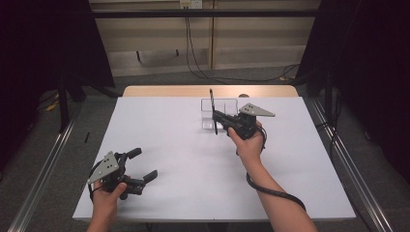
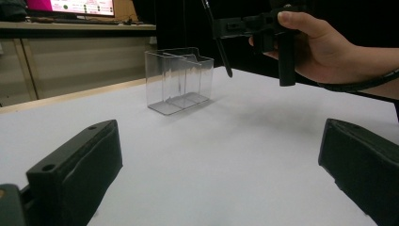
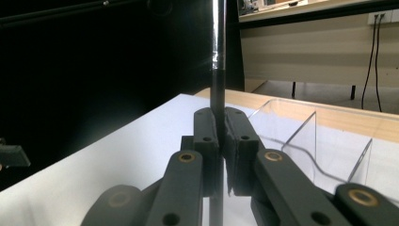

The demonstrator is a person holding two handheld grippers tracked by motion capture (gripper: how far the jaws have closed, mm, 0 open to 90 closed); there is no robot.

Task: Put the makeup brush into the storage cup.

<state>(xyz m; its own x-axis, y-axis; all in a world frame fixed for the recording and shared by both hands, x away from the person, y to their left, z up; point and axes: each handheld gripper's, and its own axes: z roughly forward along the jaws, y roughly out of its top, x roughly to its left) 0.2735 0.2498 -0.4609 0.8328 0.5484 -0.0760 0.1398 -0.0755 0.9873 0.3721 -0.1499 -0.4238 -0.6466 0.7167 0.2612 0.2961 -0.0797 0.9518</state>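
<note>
Beside the clear divided holder [image 1: 219, 113], my right gripper [image 1: 216, 116] clamps a black pen [image 1: 212, 110] upright; I should centre it over one compartment before lowering. Left gripper [image 1: 145, 165] rests open.

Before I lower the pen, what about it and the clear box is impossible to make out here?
- Pen: its upper end is cut off by the top edge of the right gripper view, its lower end hidden behind the right hand-held gripper.
- Clear box: in the high view the right gripper covers its right part.
- Whether the pen tip is over a compartment: too small in the high view.
</note>
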